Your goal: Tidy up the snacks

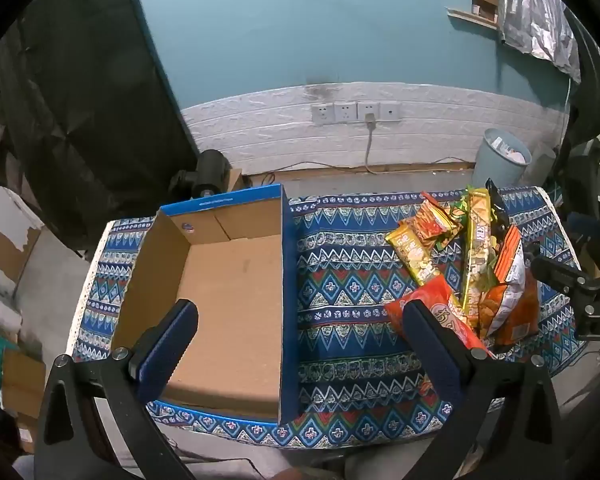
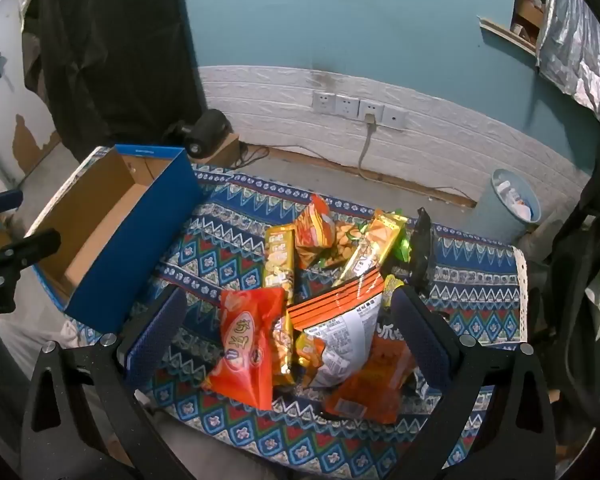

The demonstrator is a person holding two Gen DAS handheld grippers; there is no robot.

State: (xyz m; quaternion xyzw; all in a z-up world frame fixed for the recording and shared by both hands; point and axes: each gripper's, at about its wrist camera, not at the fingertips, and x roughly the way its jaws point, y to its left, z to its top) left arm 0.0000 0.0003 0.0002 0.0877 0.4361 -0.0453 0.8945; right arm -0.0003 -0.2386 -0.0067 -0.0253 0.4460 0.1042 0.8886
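Note:
An empty blue cardboard box [image 1: 228, 276] [image 2: 116, 236] with a brown inside lies on the left of the patterned tablecloth [image 1: 340, 280]. A pile of snack packets [image 1: 472, 264] lies on the right: a red-orange bag [image 2: 248, 344], a gold bar packet [image 2: 279, 264], a white and orange bag [image 2: 340, 340], an orange packet [image 2: 372, 384] and several more behind. My left gripper [image 1: 304, 316] hangs open above the box's right wall, holding nothing. My right gripper [image 2: 290, 300] hangs open above the near packets, its fingers apart from them.
A blue-grey waste bin [image 2: 512, 204] stands on the floor behind the table's right end. A black lamp [image 1: 208, 172] sits behind the box, below a dark sheet [image 1: 80, 100]. Wall sockets [image 1: 356, 112] with a cable are on the white brick strip. A dark bag [image 2: 580, 280] stands at the right.

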